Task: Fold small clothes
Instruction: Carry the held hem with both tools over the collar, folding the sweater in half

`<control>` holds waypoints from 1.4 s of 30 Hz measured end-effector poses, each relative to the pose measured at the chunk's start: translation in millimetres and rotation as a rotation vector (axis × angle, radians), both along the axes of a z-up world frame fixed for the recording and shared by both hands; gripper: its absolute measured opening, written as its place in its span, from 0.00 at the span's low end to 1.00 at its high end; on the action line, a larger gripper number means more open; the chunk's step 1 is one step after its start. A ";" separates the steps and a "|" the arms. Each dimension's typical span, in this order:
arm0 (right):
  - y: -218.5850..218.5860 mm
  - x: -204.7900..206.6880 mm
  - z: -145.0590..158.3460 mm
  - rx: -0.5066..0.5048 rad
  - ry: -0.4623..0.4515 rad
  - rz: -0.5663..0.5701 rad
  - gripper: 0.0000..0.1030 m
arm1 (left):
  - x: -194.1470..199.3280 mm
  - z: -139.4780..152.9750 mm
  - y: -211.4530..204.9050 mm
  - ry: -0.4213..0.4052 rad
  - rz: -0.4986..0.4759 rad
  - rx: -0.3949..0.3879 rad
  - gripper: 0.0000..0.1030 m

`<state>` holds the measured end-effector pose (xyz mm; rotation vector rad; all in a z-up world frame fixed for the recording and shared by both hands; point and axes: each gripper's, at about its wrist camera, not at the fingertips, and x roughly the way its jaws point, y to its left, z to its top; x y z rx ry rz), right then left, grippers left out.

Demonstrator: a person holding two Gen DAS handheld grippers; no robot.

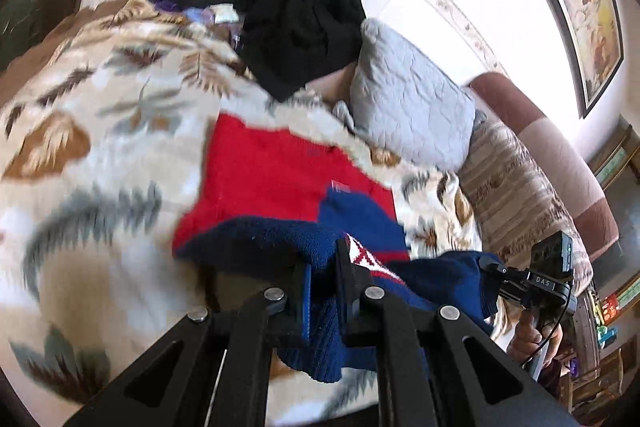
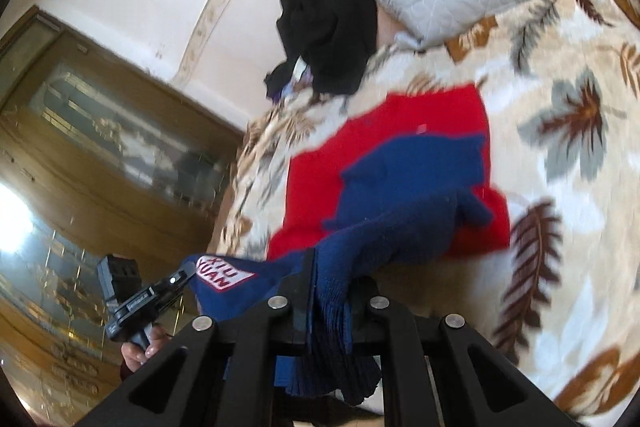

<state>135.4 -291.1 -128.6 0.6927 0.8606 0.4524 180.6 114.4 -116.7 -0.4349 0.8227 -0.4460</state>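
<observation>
Both claws are clamped on one garment, a small knitted sweater (image 1: 280, 171) in red and navy blue. The left gripper (image 1: 324, 275) has its jaws closed together on a fold of the navy hem, which bunches between the pads and hangs below them. The right gripper (image 2: 332, 287) likewise pinches the ribbed navy edge, with knit spilling down between its two arms. The rest of the sweater stretches forward and away from each claw, its red body lying on the leaf-patterned blanket (image 1: 100, 131) ahead of the fingers. A white and red label (image 2: 224, 273) on the navy cloth sits just left of the right claw. Beyond the sweater, farther ahead of both claws, a heap of black clothing (image 1: 304, 23) rests against a grey quilted pillow (image 1: 412, 107). A hand (image 1: 528, 341) grips the other tool's handle at the lower right of the left view.
</observation>
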 end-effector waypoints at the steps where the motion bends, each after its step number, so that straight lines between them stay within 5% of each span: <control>1: -1.1 10.6 1.6 0.005 0.000 -0.016 0.11 | 11.8 4.9 1.0 -0.008 0.005 -0.002 0.10; 8: -23.8 93.8 -8.1 0.080 0.025 -0.150 0.11 | 99.4 3.2 1.3 0.014 0.049 -0.030 0.10; 15: -35.2 171.0 -57.5 0.140 0.095 -0.225 0.11 | 171.3 -47.7 5.4 0.090 0.145 -0.095 0.10; 22: -43.8 208.7 -110.7 0.209 0.219 -0.217 0.16 | 203.0 -93.6 6.3 0.145 0.218 -0.059 0.11; 25: -47.1 209.2 -118.1 0.247 0.227 -0.221 0.32 | 208.8 -107.7 8.8 0.180 0.233 -0.066 0.11; 27: -47.7 204.0 -112.2 0.268 0.195 -0.221 0.67 | 207.9 -110.3 14.7 0.185 0.239 -0.122 0.15; 28: -47.2 199.4 -106.5 0.268 0.168 -0.230 0.72 | 206.8 -109.5 16.7 0.184 0.241 -0.140 0.19; 32: -31.3 196.2 -94.9 0.256 0.125 -0.141 0.72 | 192.2 -91.3 20.8 0.074 0.280 -0.165 0.51; 36: -10.8 198.2 -98.6 0.206 0.145 -0.085 0.72 | 186.0 -80.3 21.2 0.020 0.255 -0.200 0.52; 40: -0.4 199.9 -101.1 0.124 0.157 -0.080 0.70 | 185.1 -88.1 17.2 0.082 0.237 -0.176 0.52; 42: 3.9 199.8 -98.8 0.079 0.141 -0.074 0.56 | 184.8 -92.2 10.9 0.106 0.202 -0.182 0.52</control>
